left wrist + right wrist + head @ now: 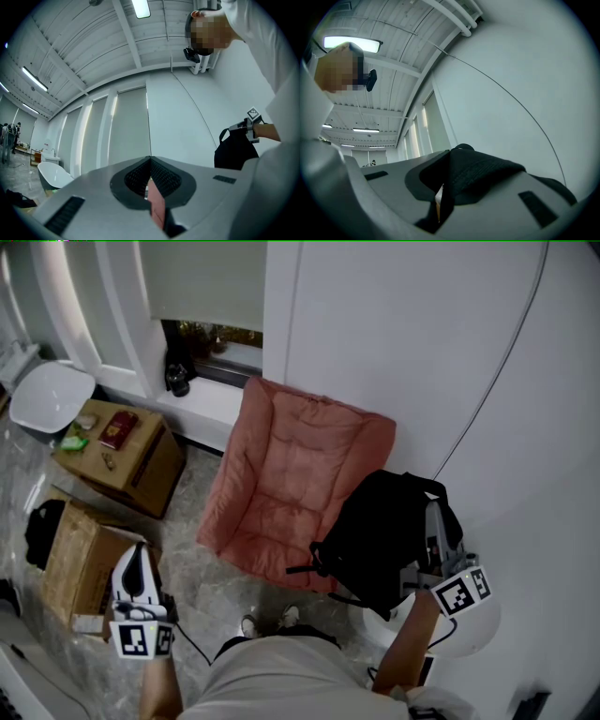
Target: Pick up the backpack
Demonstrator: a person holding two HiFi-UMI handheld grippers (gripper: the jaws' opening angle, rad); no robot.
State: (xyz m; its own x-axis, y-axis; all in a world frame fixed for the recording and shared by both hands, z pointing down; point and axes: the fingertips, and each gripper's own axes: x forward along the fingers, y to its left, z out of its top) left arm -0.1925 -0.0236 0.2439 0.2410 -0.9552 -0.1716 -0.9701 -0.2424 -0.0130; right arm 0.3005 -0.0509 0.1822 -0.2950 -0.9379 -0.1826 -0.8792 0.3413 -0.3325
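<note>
The black backpack (380, 540) hangs off the floor in front of the pink chair, held from its top. My right gripper (433, 510) is shut on its black top strap (480, 171), which fills the space between the jaws in the right gripper view. The bag (234, 150) also shows at the right of the left gripper view, below the right gripper (251, 125). My left gripper (138, 557) is at the lower left of the head view, over a cardboard box, apart from the bag. Its jaws (150, 160) meet at the tip with nothing held.
A pink cushioned chair (281, 474) leans against the white wall. Two cardboard boxes (117, 456) (75, 563) stand at the left, with a white tub (47, 395) behind them. A white round object (473, 624) sits under the right hand. The person's shoes (267, 622) are below.
</note>
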